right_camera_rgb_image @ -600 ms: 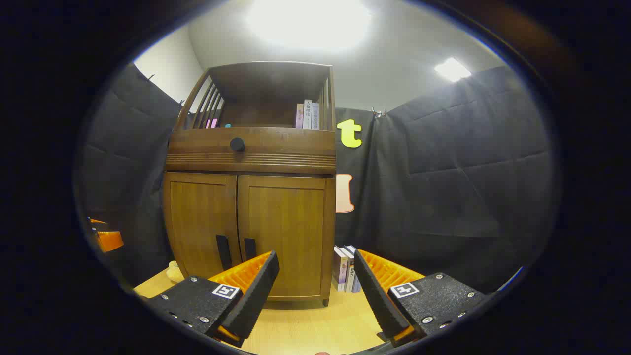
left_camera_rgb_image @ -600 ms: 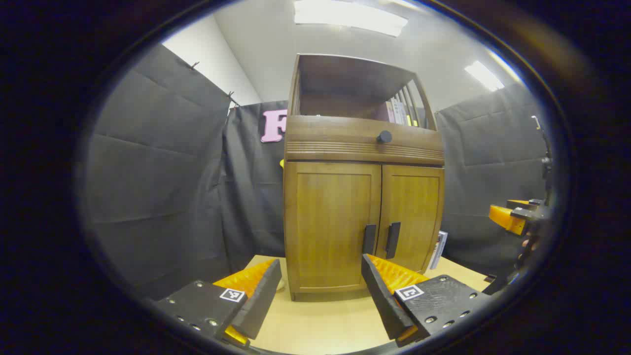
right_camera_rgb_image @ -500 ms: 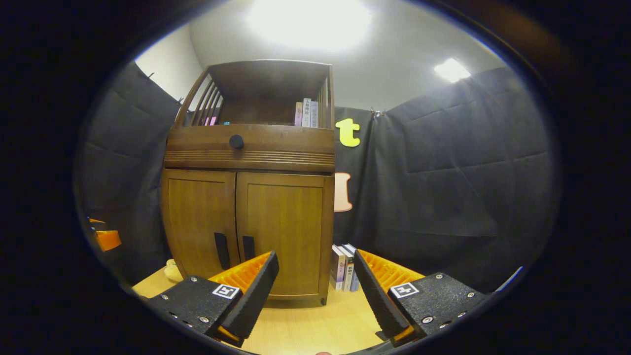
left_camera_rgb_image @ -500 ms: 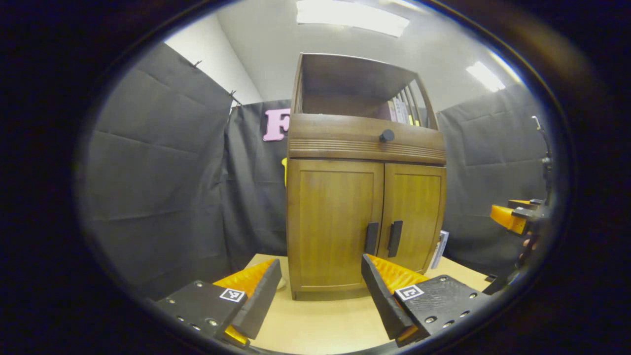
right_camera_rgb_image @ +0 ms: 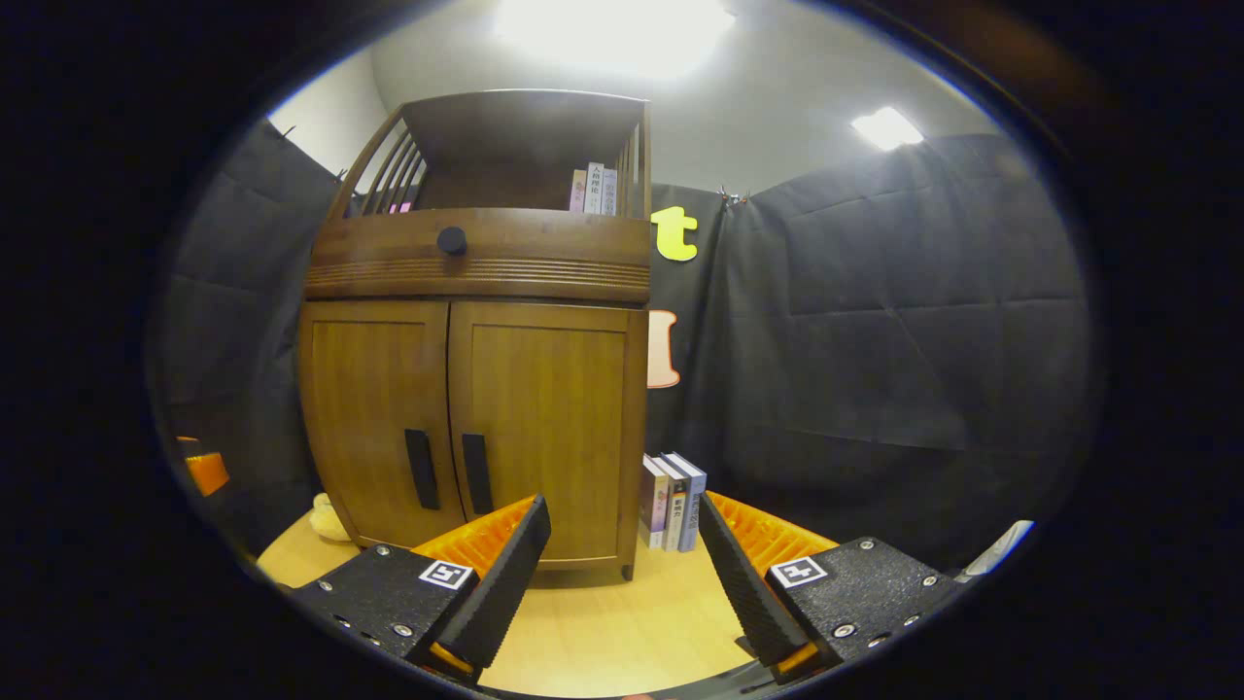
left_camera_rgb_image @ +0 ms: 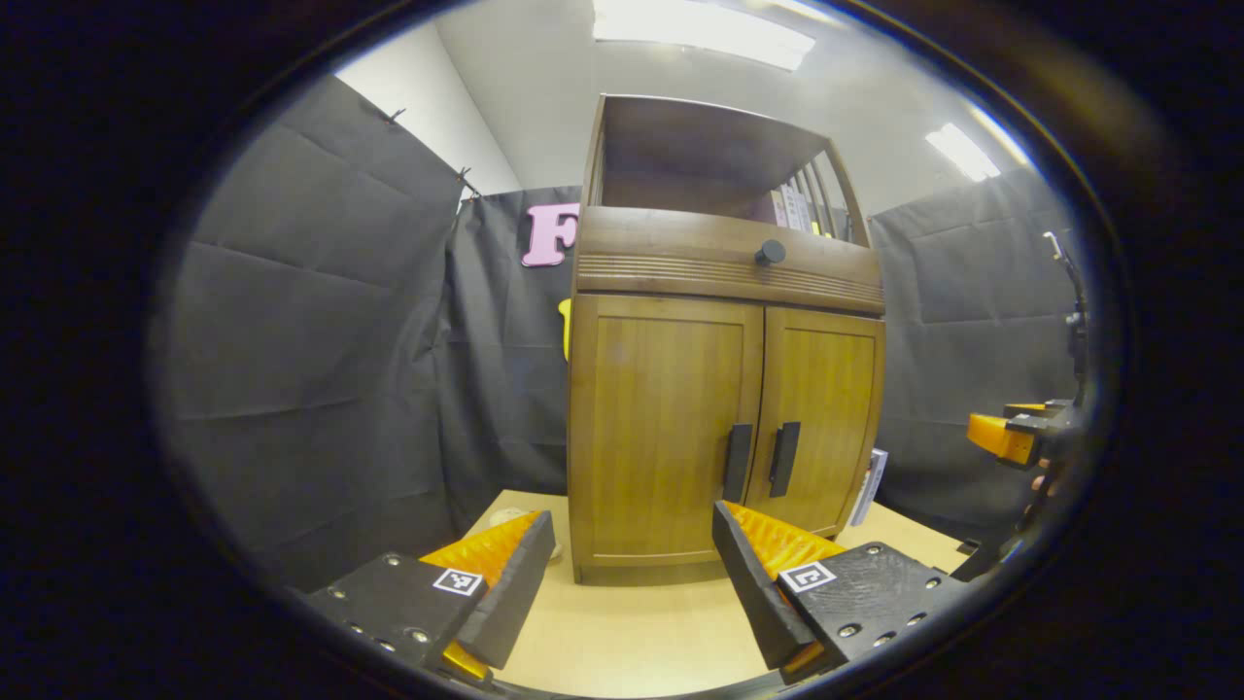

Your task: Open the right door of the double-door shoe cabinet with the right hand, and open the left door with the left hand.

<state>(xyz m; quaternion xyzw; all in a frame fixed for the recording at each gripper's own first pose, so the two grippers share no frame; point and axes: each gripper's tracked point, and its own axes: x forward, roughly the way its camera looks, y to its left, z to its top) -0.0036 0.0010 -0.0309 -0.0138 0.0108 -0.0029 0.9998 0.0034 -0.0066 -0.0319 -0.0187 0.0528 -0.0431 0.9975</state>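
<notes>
Standing shut on the pale wooden table, the brown wooden double-door shoe cabinet looks rigid; pinch its slim black vertical handles. Both the left gripper and the right gripper gape, empty.

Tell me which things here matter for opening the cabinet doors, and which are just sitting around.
For the job:
right door with its handle
left door with its handle
right gripper, open
left gripper, open

Just lying about:
books beside the cabinet
books on the top shelf
round drawer knob
small pale object on the table
</notes>
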